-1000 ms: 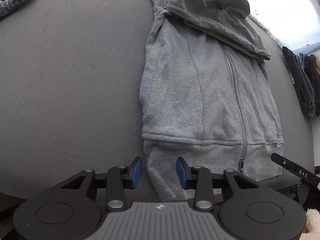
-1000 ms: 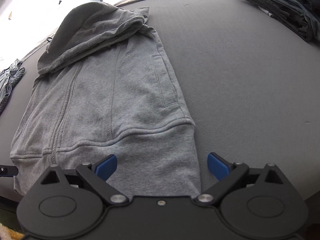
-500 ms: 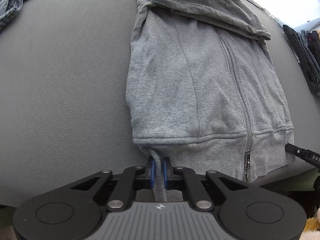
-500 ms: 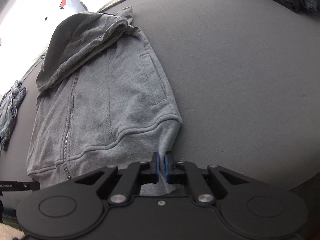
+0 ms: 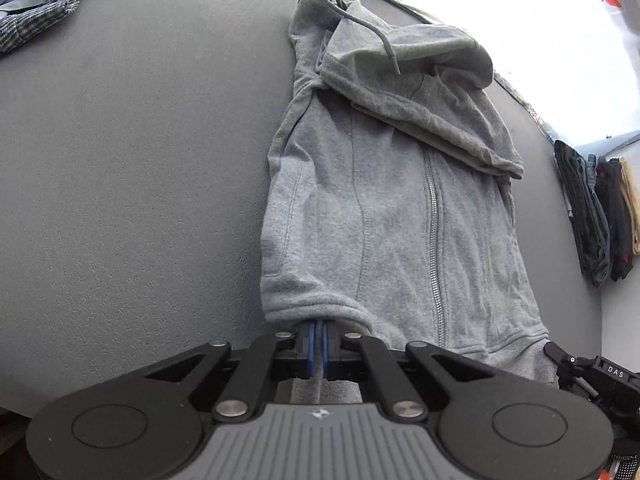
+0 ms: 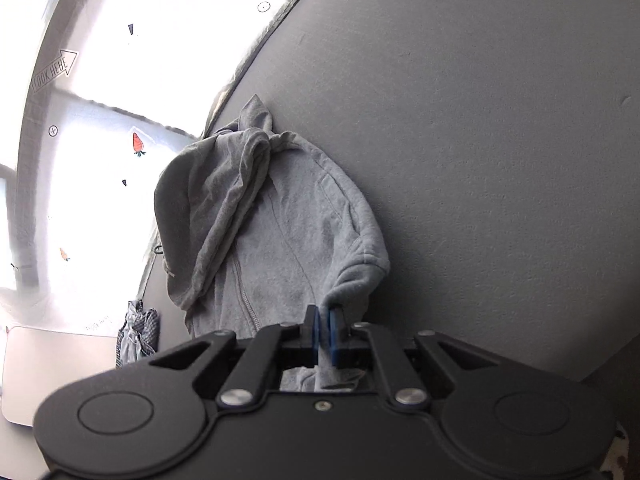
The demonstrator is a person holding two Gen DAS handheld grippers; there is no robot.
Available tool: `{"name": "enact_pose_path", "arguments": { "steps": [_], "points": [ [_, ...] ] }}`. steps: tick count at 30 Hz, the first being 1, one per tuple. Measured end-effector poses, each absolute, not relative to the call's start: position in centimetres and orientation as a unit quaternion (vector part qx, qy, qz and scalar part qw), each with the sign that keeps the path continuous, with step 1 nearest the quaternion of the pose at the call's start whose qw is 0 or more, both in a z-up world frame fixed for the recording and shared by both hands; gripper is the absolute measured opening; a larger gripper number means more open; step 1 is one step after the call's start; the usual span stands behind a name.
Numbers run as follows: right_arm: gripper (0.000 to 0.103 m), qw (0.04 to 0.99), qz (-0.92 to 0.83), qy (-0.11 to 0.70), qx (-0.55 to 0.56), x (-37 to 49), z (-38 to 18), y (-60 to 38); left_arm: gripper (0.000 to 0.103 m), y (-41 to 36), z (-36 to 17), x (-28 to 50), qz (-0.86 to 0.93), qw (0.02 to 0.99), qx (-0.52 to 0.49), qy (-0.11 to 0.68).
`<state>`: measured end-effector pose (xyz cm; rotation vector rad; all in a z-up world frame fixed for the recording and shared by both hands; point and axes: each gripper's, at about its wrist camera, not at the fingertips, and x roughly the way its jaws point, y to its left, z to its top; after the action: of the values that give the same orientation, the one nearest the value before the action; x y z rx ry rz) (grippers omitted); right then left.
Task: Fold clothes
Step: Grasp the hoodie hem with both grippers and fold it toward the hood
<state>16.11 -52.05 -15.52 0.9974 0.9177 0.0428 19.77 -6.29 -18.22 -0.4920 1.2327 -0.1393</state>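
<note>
Grey hoodie (image 5: 392, 216) stretched out on the dark grey desk (image 5: 140, 160), zipped front up, hood (image 5: 420, 92) flopped down over the chest at the far end. Sleeves not in sight, so apparently tucked away already, body narrowed into a long strip. Left hand-held gripper (image 5: 319, 346) pinching the near hem at its left corner, blue pads pressed together with cloth between. Right hand-held gripper (image 6: 323, 334) clamped on the near hem at the right corner, grey fabric bunched between its pads too. Both corners raised off the desk, hem puckering up toward the pads, right corner curling over.

Judging progress: side folds likely done, lengthwise fold only just starting. Left to do: carry the near hem toward the far end over the hood, lay it down square, perhaps fold once more, then release.

Elsewhere: checked shirt (image 5: 60, 4) crumpled at the far left of the desk, stack of folded dark clothes (image 5: 596, 216) at the right edge, suggesting some items finished and at least one waiting.
</note>
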Motion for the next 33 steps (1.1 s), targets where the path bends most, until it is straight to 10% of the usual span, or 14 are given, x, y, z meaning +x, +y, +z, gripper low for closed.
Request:
{"name": "enact_pose_path", "arguments": {
  "steps": [33],
  "points": [
    [0.005,0.848,0.082,0.280,0.442,36.7,-10.2,-55.2,0.002,-5.8,-8.2,37.2,-0.009,0.882,-0.275,0.383]
  ]
}}
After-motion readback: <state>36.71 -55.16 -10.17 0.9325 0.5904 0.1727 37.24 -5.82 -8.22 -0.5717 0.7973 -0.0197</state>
